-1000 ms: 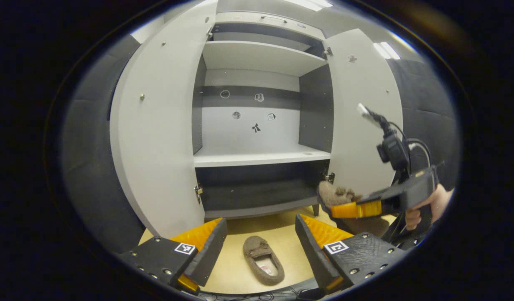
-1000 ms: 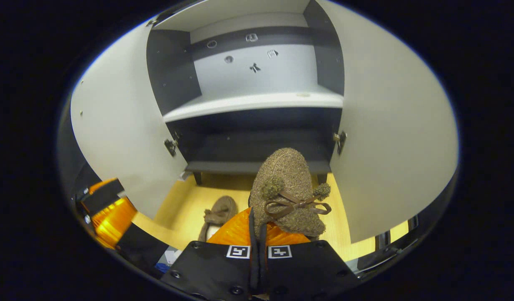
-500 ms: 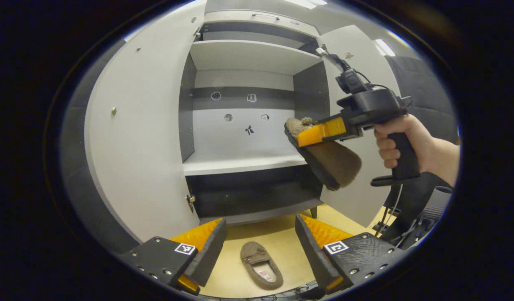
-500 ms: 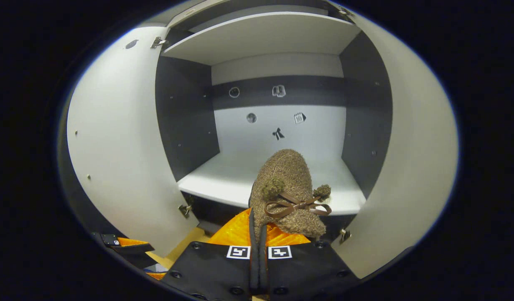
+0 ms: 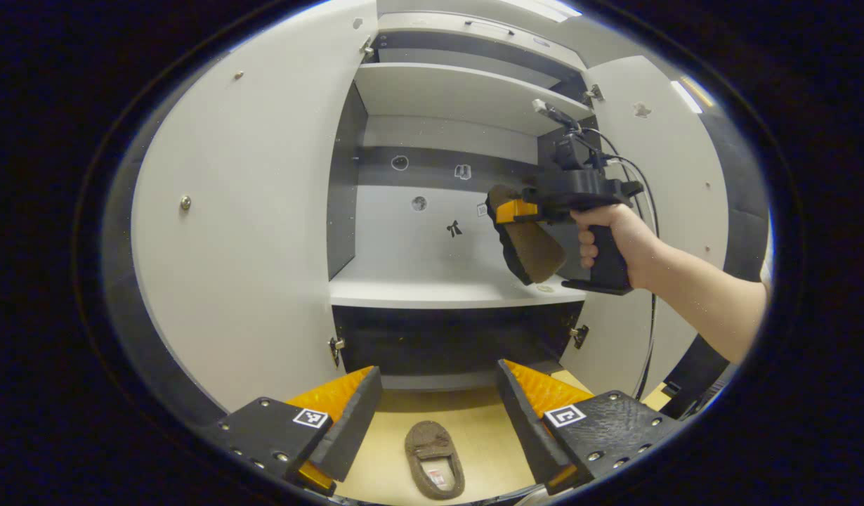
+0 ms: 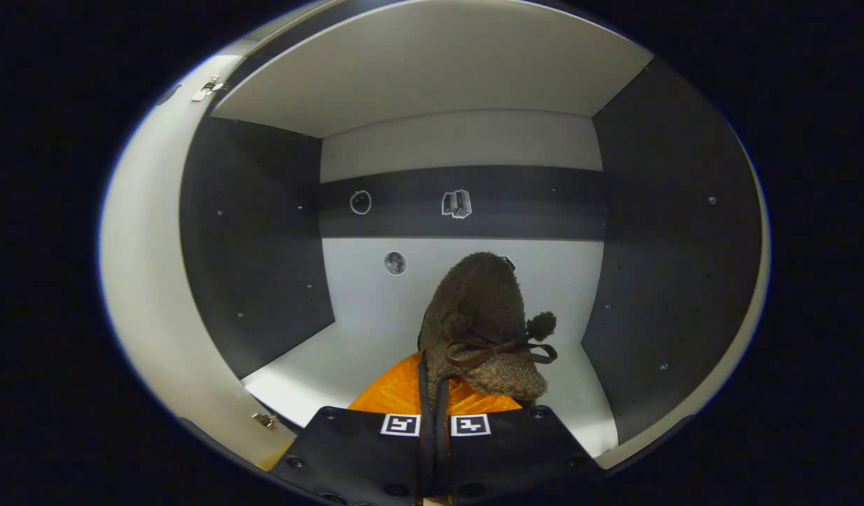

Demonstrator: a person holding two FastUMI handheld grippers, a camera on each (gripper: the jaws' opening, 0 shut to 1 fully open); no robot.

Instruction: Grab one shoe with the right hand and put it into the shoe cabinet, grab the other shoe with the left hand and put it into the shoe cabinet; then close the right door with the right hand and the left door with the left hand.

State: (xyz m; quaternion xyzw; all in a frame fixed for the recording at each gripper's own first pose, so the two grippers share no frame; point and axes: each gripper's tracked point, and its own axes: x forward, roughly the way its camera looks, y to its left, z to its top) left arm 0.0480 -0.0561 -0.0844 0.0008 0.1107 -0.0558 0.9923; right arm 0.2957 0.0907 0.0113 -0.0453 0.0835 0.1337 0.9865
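Note:
My right gripper (image 6: 432,407) is shut on a brown fuzzy slipper (image 6: 482,323) with a bow, toe pointing into the cabinet's middle compartment above the white shelf (image 6: 319,365). In the left gripper view that right gripper (image 5: 513,211) and the hand holding it hang in front of the middle shelf (image 5: 439,288), the held slipper (image 5: 527,246) with its sole tilted down. The other slipper (image 5: 434,460) lies on the wooden floor, low between my left gripper's (image 5: 437,400) open fingers. Both cabinet doors, the left door (image 5: 242,225) and the right door (image 5: 678,176), stand wide open.
The cabinet has an upper shelf (image 5: 460,91), a dark lower compartment (image 5: 446,344) and small stickers on its back wall (image 6: 460,204). A cable (image 5: 646,351) hangs from the right gripper past the right door. The dark side walls (image 6: 678,267) flank the held slipper.
The right gripper has carried its slipper forward and up, from before the shelf edge into the middle compartment. My left gripper drifted slightly; the floor slipper has not moved.

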